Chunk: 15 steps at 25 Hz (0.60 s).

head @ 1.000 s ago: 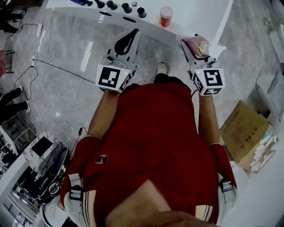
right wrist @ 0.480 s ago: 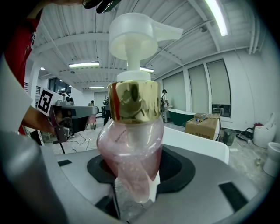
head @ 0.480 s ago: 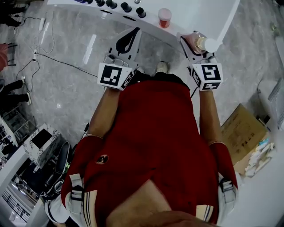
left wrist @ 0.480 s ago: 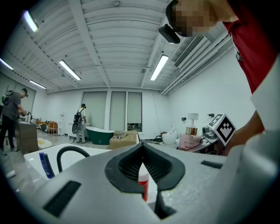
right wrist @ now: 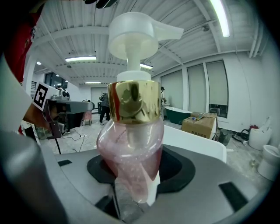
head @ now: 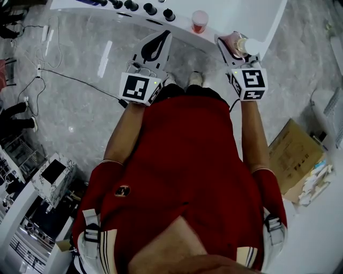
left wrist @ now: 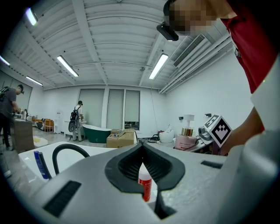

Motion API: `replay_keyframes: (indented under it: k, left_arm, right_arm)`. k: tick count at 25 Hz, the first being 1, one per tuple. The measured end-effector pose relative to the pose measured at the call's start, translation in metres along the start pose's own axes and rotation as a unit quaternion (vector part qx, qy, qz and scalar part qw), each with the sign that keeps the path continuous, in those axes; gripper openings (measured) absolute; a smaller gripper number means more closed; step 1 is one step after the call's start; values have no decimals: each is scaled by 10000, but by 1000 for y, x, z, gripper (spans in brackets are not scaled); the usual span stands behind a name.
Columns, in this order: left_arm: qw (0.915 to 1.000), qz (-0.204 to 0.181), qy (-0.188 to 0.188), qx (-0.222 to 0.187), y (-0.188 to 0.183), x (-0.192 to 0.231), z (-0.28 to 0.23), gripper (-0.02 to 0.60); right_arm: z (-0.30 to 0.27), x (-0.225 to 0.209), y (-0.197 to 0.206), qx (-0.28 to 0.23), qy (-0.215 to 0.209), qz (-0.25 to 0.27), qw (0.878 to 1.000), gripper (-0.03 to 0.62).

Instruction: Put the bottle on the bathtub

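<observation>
right gripper (head: 228, 44) clamps the bottle (right wrist: 131, 144) upright at the tub (head: 236, 18) rim's near edge, bare rim beyond. left gripper (head: 164, 35), jaws together and empty, points level at a jar (head: 200, 21) on the rim.

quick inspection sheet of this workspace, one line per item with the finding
surface: white bathtub rim, bare beside the right gripper
job's things: pink pump bottle, upright, not yet set down
clutter: small red-labelled bottle and black knobs on the rim
grippers: left gripper shut, empty; right gripper shut on the pump bottle
cables: black cable across the floor
surroundings: grey marble floor; cardboard box at right
</observation>
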<state>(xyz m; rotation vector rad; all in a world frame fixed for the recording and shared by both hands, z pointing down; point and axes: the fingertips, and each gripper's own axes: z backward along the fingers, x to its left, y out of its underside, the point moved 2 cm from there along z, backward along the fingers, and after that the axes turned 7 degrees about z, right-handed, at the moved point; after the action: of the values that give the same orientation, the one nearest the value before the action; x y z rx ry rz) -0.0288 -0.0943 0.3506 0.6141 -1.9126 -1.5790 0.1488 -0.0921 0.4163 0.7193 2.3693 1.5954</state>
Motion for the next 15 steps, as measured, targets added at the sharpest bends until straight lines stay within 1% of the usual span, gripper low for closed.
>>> replay_keyframes:
  k: [9,15]
  left_arm:
    - [10000,-3,36,52,5,12,-4,8]
    - [9999,-20,-17,146,12,19,-8,8]
  right_arm:
    - [-27,-4,19,216,53,-2,9998,216]
    - [-43,-9,35,334,23,-57,9994,216]
